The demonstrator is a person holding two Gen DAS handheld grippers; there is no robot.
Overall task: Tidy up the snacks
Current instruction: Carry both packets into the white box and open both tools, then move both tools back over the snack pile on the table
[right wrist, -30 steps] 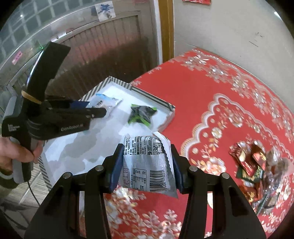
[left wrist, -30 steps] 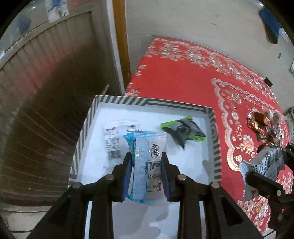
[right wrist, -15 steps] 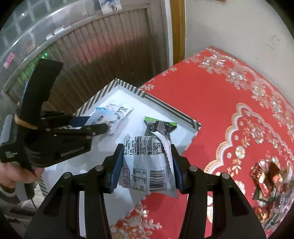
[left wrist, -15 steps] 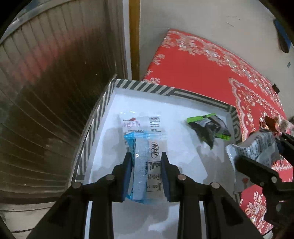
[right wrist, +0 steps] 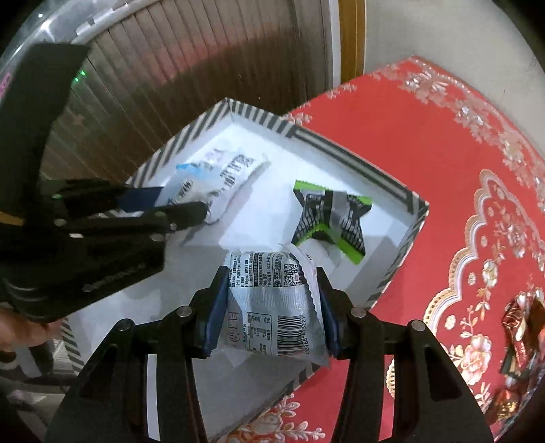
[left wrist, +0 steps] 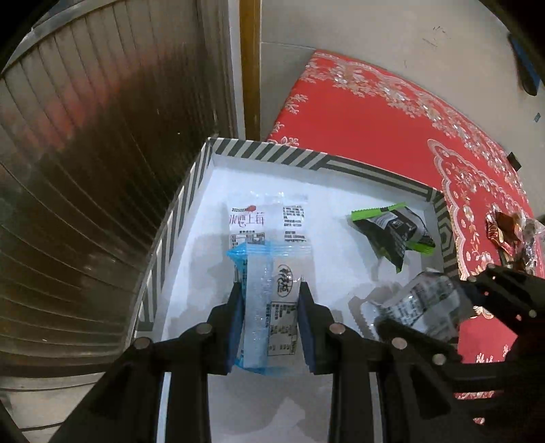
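A white box (left wrist: 316, 163) with a black-and-white striped rim (right wrist: 259, 116) stands on a red patterned cloth. My left gripper (left wrist: 270, 289) is shut on a blue and clear snack packet (left wrist: 269, 289) and holds it over the box's left part. My right gripper (right wrist: 272, 272) is shut on a silver snack packet (right wrist: 272, 306) over the box's near right part. In the box lie a white packet with print (left wrist: 269, 218) and a green and black packet (left wrist: 391, 231), which also shows in the right wrist view (right wrist: 330, 218).
A pile of small red and brown wrapped snacks (right wrist: 517, 327) lies on the red cloth (right wrist: 442, 143) to the right of the box. A ribbed dark shutter (left wrist: 85, 153) and a pale wall (left wrist: 374, 27) stand behind the box.
Both grippers have moved further over the box with their packets. The right gripper has come from above the cloth to above the box's near right part.
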